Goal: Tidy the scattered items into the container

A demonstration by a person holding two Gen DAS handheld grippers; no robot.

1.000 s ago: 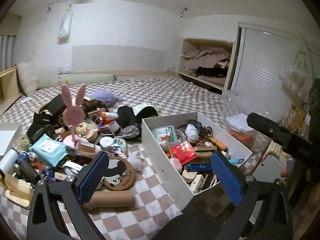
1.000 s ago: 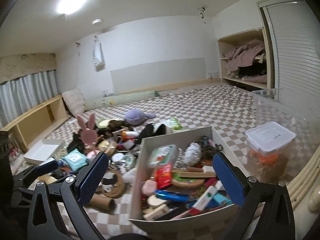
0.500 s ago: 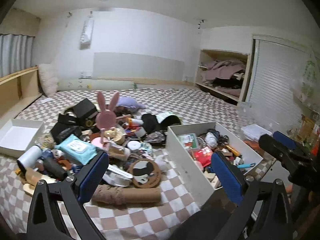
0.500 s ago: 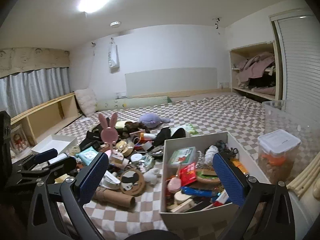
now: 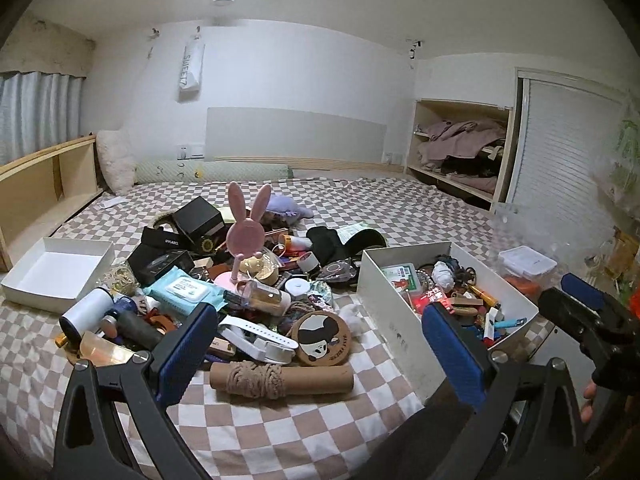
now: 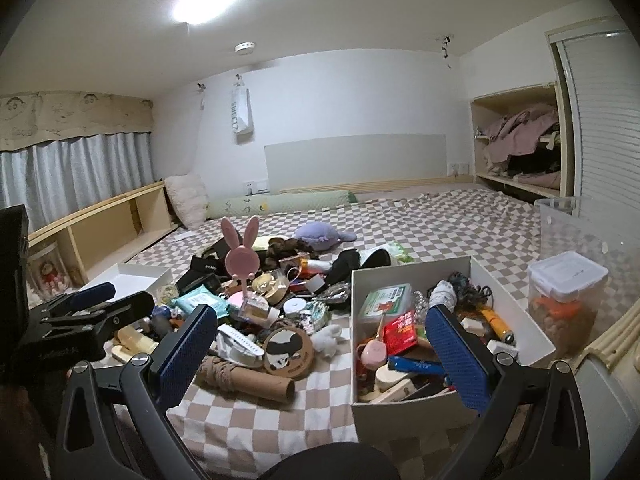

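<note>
A checkered bed (image 5: pixel 400 208) fills both views and carries everything. On it, to the right, stands the white container (image 5: pixel 404 312), an open box already crowded with small goods, among them a green-lidded case (image 6: pixel 386 300) and a red packet (image 6: pixel 404 330). Just left of the box spreads the heap of scattered items (image 5: pixel 224 284), with a pink rabbit-eared stand (image 5: pixel 245 232) upright at its middle. An empty white tray (image 5: pixel 56 268) lies apart at the far left. At the near edge of the heap a brown cardboard tube (image 5: pixel 282 374) wrapped with cord lies on its side, and touching it behind is a round panda coaster (image 5: pixel 322 338), beside a white watch strap (image 5: pixel 260 338). A teal wipes pack (image 5: pixel 184 290) sits further left in the pile. The left claw (image 5: pixel 320 354) hangs above the near bed with its blue pads wide apart and nothing between them; the tube and coaster lie just ahead of it, the box ahead and to its right. The right claw (image 6: pixel 322 354) is likewise spread and empty, with the box's near left corner directly ahead and the heap off to its left.
</note>
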